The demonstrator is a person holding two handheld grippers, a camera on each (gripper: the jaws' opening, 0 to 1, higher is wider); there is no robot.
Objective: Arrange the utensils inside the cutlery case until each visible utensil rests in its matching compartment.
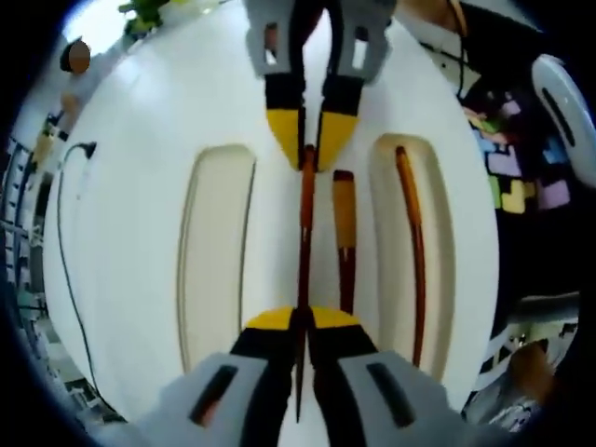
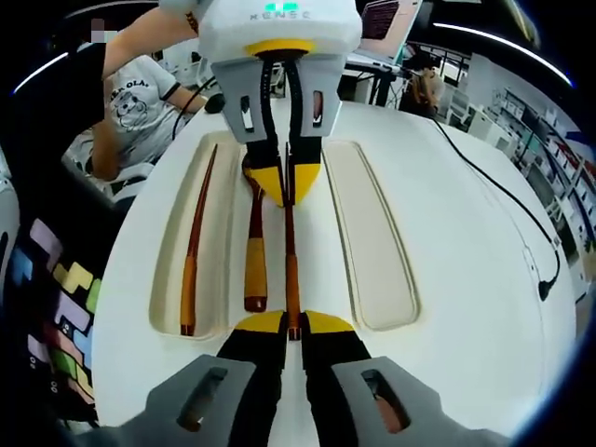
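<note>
Fingers of both grippers, left [image 1: 300, 321] and right [image 2: 291, 326], pinch one chopstick [image 1: 305, 219] at frame centre, between the case's [image 1: 140, 279] compartments; carry it level toward the empty compartment [image 1: 216, 247].

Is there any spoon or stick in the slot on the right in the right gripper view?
No, that compartment is bare; the wooden stick lies outside it.
</note>
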